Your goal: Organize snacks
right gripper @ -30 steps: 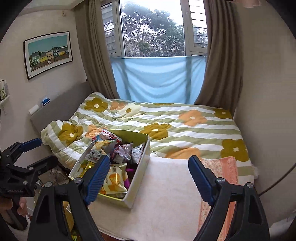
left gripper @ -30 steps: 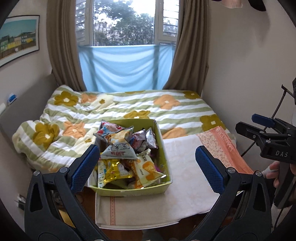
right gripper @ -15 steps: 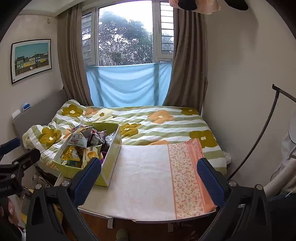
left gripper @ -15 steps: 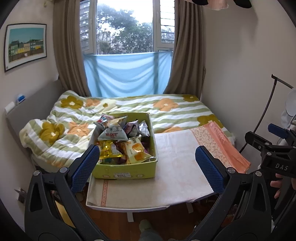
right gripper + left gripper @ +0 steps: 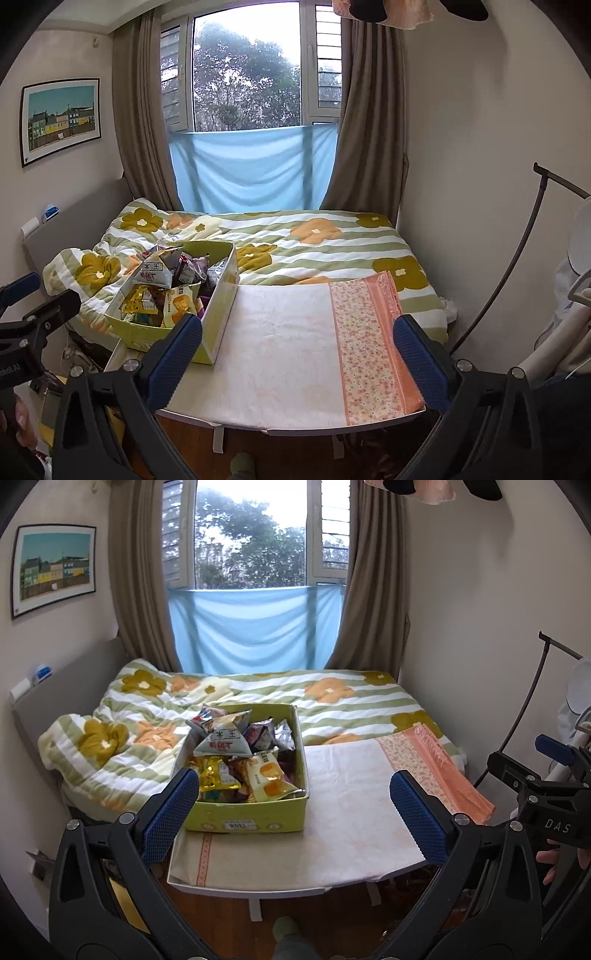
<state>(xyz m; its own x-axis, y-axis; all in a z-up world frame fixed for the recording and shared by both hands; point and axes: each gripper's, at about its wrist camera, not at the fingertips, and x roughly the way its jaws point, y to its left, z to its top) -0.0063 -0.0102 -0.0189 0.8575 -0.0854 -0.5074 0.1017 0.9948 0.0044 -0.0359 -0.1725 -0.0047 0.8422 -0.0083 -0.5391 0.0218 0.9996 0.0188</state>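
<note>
Left wrist view: the yellow-green box (image 5: 247,814) heaped with snack packets (image 5: 240,760) sits on the tabletop's (image 5: 351,830) left side, beyond the wide-open, empty left gripper (image 5: 291,812). Right gripper (image 5: 295,354) is likewise spread empty, with the box far-left of it.

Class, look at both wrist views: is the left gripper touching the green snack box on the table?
Apart. In the right wrist view the left gripper hangs off the table's left side, with open space between it and the green snack box. Its own view shows nothing between its wide-open fingers.
</note>
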